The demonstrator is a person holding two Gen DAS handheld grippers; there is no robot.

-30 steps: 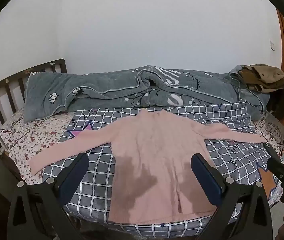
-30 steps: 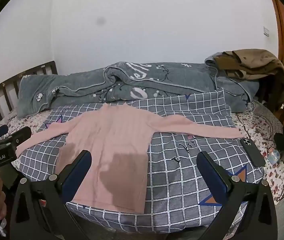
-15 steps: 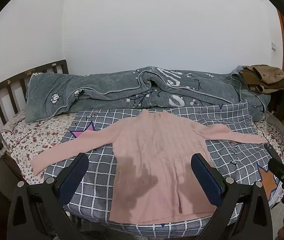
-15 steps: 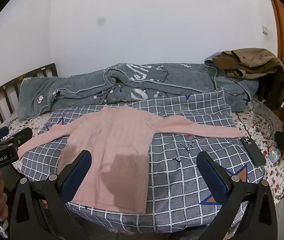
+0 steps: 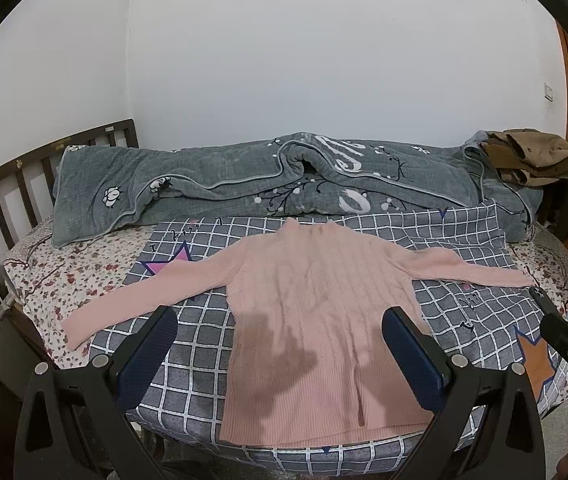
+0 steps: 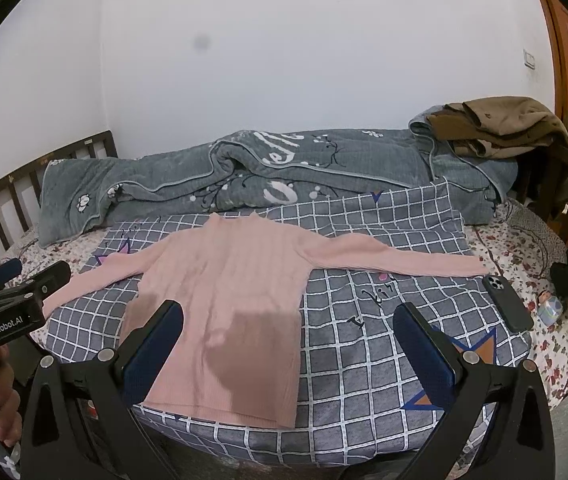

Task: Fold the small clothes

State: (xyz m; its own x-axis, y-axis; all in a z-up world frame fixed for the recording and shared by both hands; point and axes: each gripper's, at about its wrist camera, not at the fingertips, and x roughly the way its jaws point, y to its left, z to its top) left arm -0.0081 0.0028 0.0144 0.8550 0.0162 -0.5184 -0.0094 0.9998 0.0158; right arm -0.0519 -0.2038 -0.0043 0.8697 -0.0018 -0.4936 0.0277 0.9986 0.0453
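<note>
Sweater (image 5: 315, 320), pink and ribbed, is being displayed flat on the grey checked sheet (image 5: 463, 240), both sleeves spread wide and its hem at the sheet's near edge. The left gripper (image 5: 280, 344) is being held above that hem, fingers spread apart and grasping nothing. The right gripper (image 6: 287, 344) is likewise being held released over the sheet. A black phone (image 6: 507, 303) is lying at the sheet's right edge, just beside the sweater's right cuff.
</note>
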